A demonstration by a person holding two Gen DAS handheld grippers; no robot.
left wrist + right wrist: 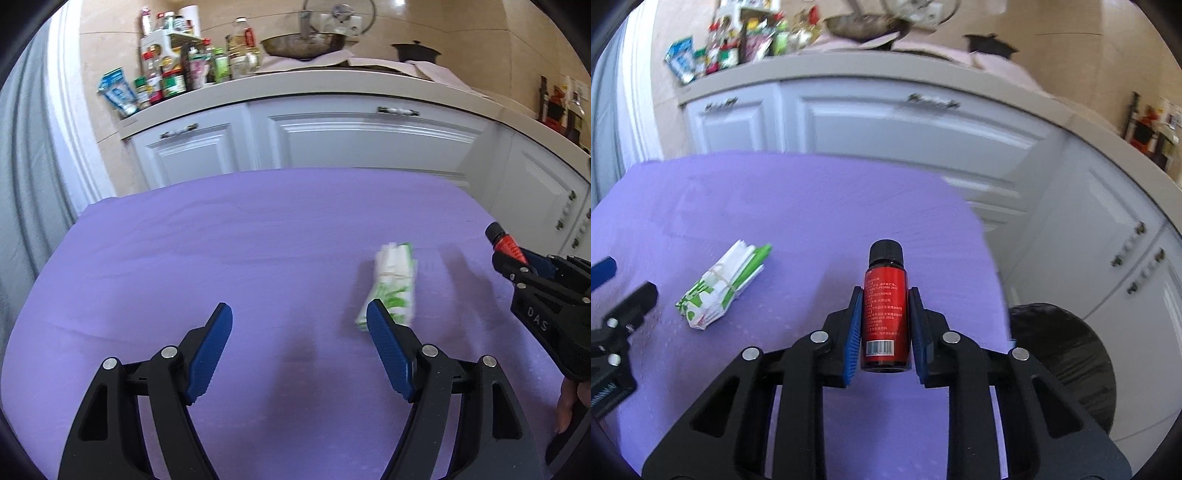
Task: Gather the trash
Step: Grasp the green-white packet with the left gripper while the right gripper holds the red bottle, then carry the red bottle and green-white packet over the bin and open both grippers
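A small red bottle with a black cap is clamped between the blue pads of my right gripper, held above the purple table. The bottle also shows at the right edge of the left wrist view. A folded green and white carton lies flat on the purple cloth, also seen in the right wrist view. My left gripper is open and empty, its right fingertip just in front of the carton.
A black trash bag sits on the floor off the table's right edge. White kitchen cabinets run behind the table, with bottles and jars and a pan on the counter.
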